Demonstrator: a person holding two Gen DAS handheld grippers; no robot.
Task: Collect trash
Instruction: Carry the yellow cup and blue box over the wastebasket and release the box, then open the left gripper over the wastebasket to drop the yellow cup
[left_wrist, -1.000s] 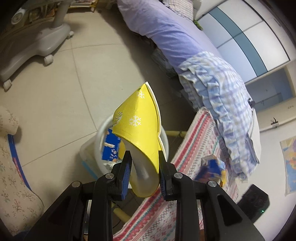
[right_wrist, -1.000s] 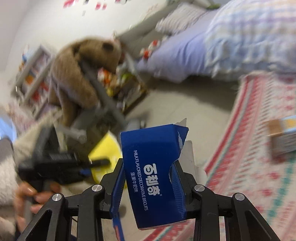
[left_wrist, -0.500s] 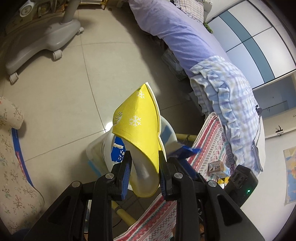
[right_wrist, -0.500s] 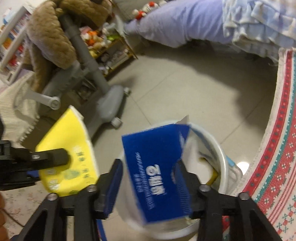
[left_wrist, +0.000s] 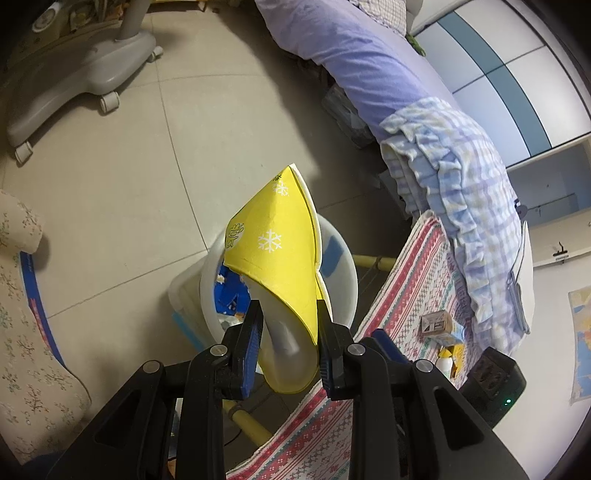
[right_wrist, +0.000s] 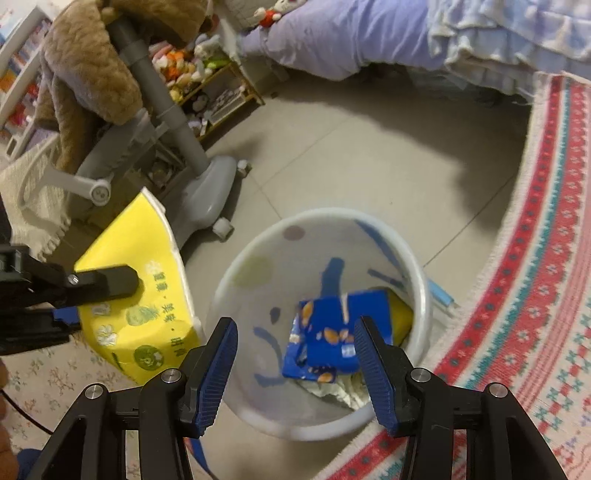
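My left gripper (left_wrist: 288, 332) is shut on a flattened yellow paper cup (left_wrist: 280, 258) with snowflake prints, held just above the white trash bin (left_wrist: 343, 266). The cup (right_wrist: 140, 295) also shows in the right wrist view, left of the bin (right_wrist: 413, 258). My right gripper (right_wrist: 299, 365) is open and empty over the bin. A blue biscuit box (right_wrist: 340, 332) lies inside the bin on other trash.
A red patterned rug (right_wrist: 535, 295) lies right of the bin, with a small carton (left_wrist: 437, 323) and a bottle (left_wrist: 445, 360) on it. A grey wheeled chair base (right_wrist: 207, 195) stands behind, a bed (left_wrist: 388, 92) beyond, and a floral cushion (left_wrist: 22, 332) to the left.
My right gripper moved over the bin, opened and let go of the blue biscuit box, which now lies in the bin. The left gripper came nearer the bin with the yellow cup.
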